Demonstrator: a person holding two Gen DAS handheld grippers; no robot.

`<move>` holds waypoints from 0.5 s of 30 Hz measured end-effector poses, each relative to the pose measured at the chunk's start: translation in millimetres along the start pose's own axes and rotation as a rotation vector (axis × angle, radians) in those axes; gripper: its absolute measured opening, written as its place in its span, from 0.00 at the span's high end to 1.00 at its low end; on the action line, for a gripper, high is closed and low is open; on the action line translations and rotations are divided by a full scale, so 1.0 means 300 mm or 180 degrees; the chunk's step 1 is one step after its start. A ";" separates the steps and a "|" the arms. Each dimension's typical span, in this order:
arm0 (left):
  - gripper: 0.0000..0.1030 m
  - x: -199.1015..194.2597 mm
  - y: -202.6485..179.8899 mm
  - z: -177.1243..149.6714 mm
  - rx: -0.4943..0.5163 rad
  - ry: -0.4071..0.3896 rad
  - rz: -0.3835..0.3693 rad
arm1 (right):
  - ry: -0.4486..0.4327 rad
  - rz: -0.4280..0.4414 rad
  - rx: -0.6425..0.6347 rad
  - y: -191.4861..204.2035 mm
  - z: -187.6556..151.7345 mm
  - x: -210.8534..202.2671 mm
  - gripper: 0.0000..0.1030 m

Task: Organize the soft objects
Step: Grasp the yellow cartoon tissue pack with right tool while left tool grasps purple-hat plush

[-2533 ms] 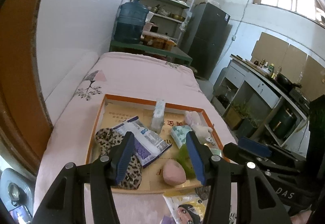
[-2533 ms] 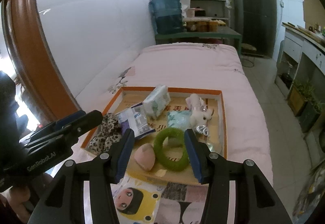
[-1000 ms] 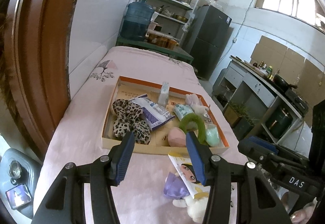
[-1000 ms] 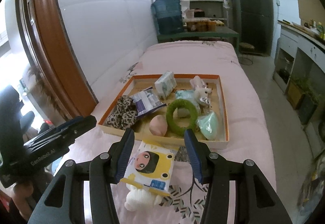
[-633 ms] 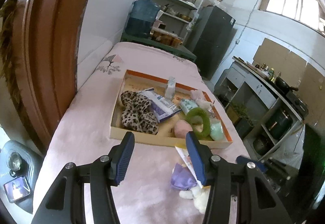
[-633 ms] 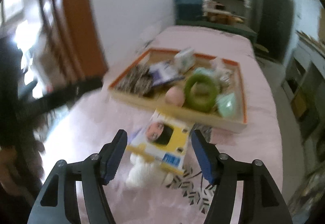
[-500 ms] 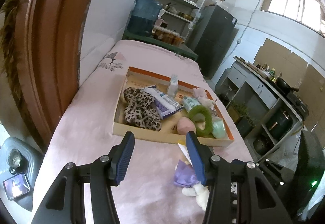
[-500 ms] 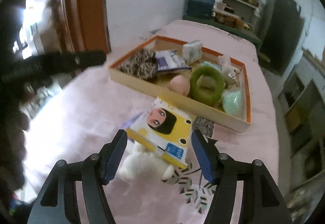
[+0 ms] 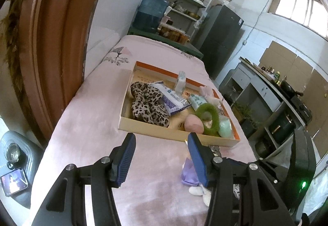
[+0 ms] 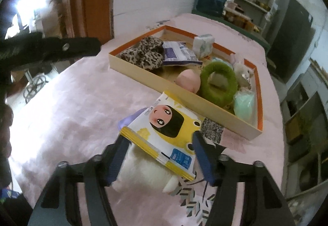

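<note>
An orange-rimmed tray (image 9: 143, 129) (image 10: 155, 80) on the pink blanket holds a leopard-print cloth (image 9: 147, 103), a green ring (image 10: 218, 82), a pink ball (image 10: 188, 80), a mint pad (image 10: 245, 105) and wrapped packs. In front of the tray a yellow cartoon tissue pack (image 10: 164, 129) rests tilted on a white plush toy (image 10: 143, 174) and a purple item (image 9: 187, 174). My right gripper (image 10: 160, 140) straddles the pack with its jaws closing; I see no pad pressing on it. My left gripper (image 9: 161, 140) hangs open over bare blanket, short of the tray.
A brown wooden frame (image 9: 51, 51) and white wall run along the left. The blanket's right edge drops toward cabinets (image 9: 262, 92). A water jug (image 9: 151, 13), shelves and a dark fridge (image 9: 221, 41) stand beyond. A phone (image 9: 14, 182) lies low at left.
Both grippers have drawn back from the tray. The right one has sunk and rolled over the yellow pack, which now lies between its fingers; its jaws widened, then narrowed.
</note>
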State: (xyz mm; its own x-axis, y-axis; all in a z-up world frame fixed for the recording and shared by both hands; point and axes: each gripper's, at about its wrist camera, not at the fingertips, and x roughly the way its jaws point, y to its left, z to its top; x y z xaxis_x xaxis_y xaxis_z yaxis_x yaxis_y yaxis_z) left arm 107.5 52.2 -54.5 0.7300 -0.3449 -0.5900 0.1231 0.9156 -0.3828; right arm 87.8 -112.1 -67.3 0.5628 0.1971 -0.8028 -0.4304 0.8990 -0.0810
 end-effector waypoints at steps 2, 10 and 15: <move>0.49 0.002 0.007 -0.005 -0.0010 0.0004 0.0008 | -0.0016 0.0147 0.0167 -0.026 0.003 -0.002 0.54; 0.49 0.031 0.018 -0.011 -0.0047 0.0066 -0.0028 | -0.0151 -0.0053 0.0501 -0.125 0.004 -0.044 0.59; 0.49 0.048 -0.003 -0.029 0.0018 0.0130 -0.0047 | -0.0067 0.0005 0.0584 -0.159 0.010 0.005 0.72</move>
State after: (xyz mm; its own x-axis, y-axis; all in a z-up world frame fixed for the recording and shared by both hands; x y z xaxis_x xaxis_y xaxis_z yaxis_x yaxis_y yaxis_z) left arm 112.2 44.6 -68.8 0.7001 -0.3664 -0.6129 0.1376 0.9115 -0.3877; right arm 111.2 -153.5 -62.9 0.5777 0.2049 -0.7901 -0.2964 0.9546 0.0309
